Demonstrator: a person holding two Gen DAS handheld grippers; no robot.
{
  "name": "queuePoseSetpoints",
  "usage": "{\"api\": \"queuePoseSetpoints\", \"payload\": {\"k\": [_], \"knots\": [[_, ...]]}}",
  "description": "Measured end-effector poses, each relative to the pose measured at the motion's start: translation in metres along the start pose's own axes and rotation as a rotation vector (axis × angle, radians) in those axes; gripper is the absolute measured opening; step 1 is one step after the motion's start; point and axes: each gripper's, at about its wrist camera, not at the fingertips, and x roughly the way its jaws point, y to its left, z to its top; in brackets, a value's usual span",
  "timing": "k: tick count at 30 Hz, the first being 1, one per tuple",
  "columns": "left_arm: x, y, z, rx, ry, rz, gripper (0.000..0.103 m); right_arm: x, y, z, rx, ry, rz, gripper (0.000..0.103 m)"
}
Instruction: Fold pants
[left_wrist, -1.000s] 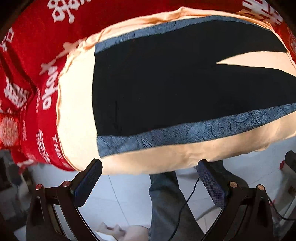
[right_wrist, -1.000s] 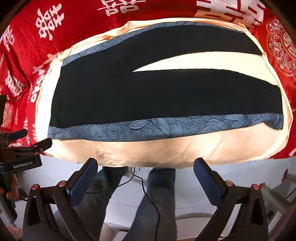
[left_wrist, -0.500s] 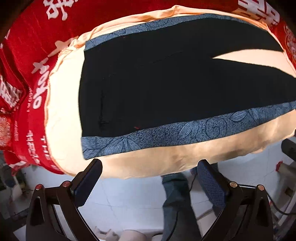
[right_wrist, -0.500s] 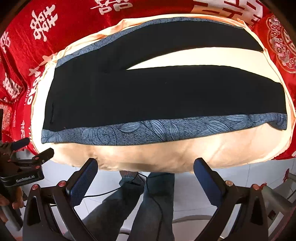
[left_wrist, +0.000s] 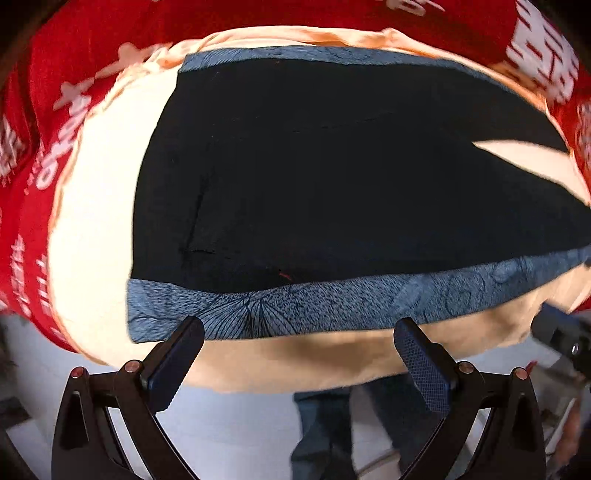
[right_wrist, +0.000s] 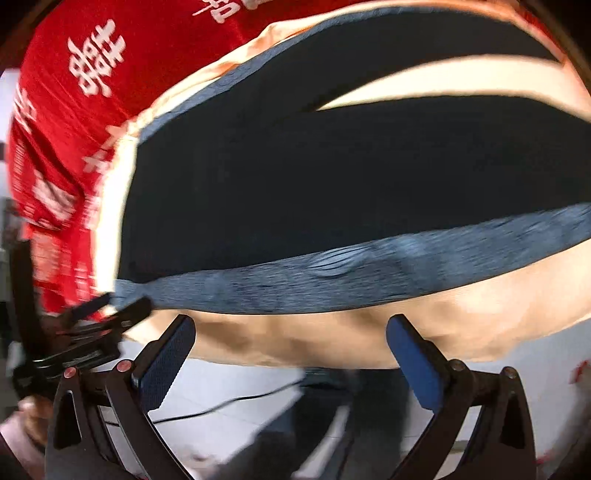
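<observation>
Left wrist view: left gripper (left_wrist: 297, 345) spread wide, nothing between the pads, now much closer than a second ago — near edge of the black pants (left_wrist: 332, 184) just ahead of the fingertips, on the cream cushion (left_wrist: 92, 221). Waist end ahead-left, legs running off to the right. Likely closing in for a first grasp.

Right wrist view: right gripper (right_wrist: 290, 341) equally spread and empty, shifted leftward toward the waist — blurred by motion. Long axis of the pants crosswise to the fingers, legs forking up-right; blue patterned side stripe (right_wrist: 369, 273) nearest. Left gripper at lower left.
</observation>
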Motion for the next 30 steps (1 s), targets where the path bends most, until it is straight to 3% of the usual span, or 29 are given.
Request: {"api": "queuePoseSetpoints", "payload": {"k": [5, 9, 16, 19, 23, 27, 30], "knots": [[0.017, 0.03, -0.01, -0.125, -0.028, -0.122, 0.103, 0.041, 0.0, -0.008, 0.087, 0.052, 0.218, 0.101], [0.021, 0.053, -0.02, -0.206, -0.041, -0.207, 0.103, 0.08, 0.006, -0.017, 0.126, 0.108, 0.291, 0.075], [0.034, 0.073, -0.033, -0.262, -0.023, -0.33, 0.103, 0.112, 0.009, -0.015, 0.235, 0.075, 0.453, 0.074], [0.042, 0.076, -0.03, -0.338, -0.005, -0.409, 0.103, 0.113, 0.01, -0.005, 0.297, 0.06, 0.522, 0.073], [0.044, 0.086, -0.019, -0.498, -0.011, -0.528, 0.103, 0.088, 0.027, 0.009, 0.279, 0.017, 0.585, 0.073], [0.049, 0.091, -0.01, -0.557, -0.034, -0.522, 0.103, 0.07, 0.04, 0.019, 0.241, 0.001, 0.605, 0.073], [0.062, 0.093, -0.006, -0.613, 0.007, -0.502, 0.103, 0.066, 0.041, 0.021, 0.213, 0.006, 0.608, 0.073]]}}
